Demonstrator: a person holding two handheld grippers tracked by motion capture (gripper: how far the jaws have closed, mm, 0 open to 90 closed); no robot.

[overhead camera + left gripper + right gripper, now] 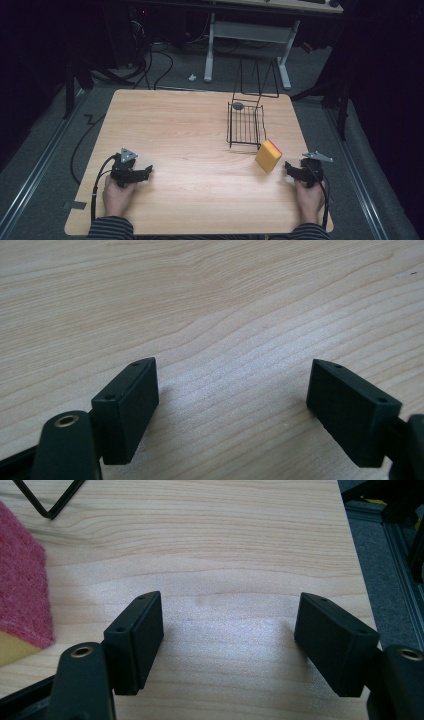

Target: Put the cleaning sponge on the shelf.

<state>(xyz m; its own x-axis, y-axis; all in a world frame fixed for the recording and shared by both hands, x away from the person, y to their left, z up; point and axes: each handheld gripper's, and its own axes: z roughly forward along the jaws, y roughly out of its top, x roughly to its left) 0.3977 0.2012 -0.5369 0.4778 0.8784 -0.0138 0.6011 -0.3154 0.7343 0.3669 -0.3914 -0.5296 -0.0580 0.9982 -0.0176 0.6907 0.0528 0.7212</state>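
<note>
Your right tool (291,170) rests on the tabletop (190,130) with its jaws spread and nothing between them, just beside the yellow sponge (268,156), which sits at the near corner of the wire rack (246,124). Your left tool (146,172) is likewise released, well apart from the sponge.

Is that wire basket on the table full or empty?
Nearly empty. The wire basket holds one small grey round thing in its far corner; the sponge lies outside, by its near corner.
</note>
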